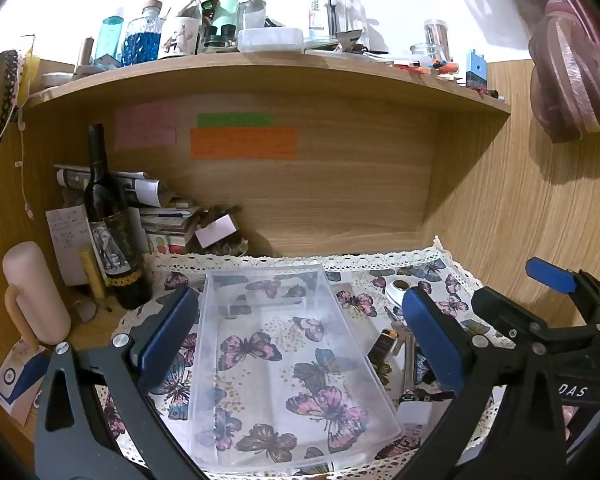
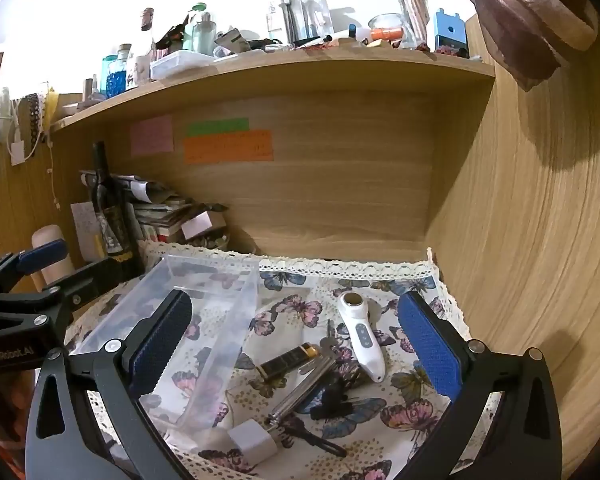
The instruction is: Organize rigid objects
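A: Where do the loose items lie?
B: Right of the clear plastic bin (image 2: 188,320), under the right claw (image 2: 296,344); the white handheld device (image 2: 362,336) runs front-to-back.
A: Claws?
B: Both gape empty; the left claw (image 1: 300,336) hangs over the bin.

A wooden desk alcove (image 2: 324,184) fills the view, its cluttered shelf (image 1: 268,76) at twelve o'clock, coloured notes (image 1: 244,144) beneath, a pink curtain (image 1: 572,80) at two o'clock.

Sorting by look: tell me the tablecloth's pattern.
Butterflies on a pale tablecloth with a lace edge, clearest in the right wrist view.
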A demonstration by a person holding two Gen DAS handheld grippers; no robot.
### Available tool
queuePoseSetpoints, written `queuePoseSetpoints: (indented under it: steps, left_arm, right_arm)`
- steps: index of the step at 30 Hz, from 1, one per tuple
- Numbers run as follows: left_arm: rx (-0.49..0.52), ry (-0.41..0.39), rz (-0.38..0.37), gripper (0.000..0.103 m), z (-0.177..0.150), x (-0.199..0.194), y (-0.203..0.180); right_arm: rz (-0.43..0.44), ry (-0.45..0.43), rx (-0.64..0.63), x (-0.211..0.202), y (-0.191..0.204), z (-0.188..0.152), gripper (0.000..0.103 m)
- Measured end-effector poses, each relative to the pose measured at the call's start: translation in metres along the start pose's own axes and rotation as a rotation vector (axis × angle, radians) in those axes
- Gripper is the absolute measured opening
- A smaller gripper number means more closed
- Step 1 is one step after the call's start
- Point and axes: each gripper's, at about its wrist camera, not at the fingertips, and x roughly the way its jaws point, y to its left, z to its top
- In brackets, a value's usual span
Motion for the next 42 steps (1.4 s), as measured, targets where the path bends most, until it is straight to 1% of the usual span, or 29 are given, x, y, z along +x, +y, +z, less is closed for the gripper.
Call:
queuePoseSetpoints:
  steps: [21, 42]
  left_arm:
    - [-0.012, 0.014, -0.008, 0.103, -0.0059, 0.0053, -0.0003]
    - [-0.011, 0.014, -0.008, 0.103, -0.005, 0.0057, 0.0005]
  right_arm:
    - [0.004, 0.011, 0.008, 0.0041, -0.0036, -0.0005, 0.103]
    - [0.006, 0.021, 0.009, 0.0075, -0.0039, -0.0012, 0.103]
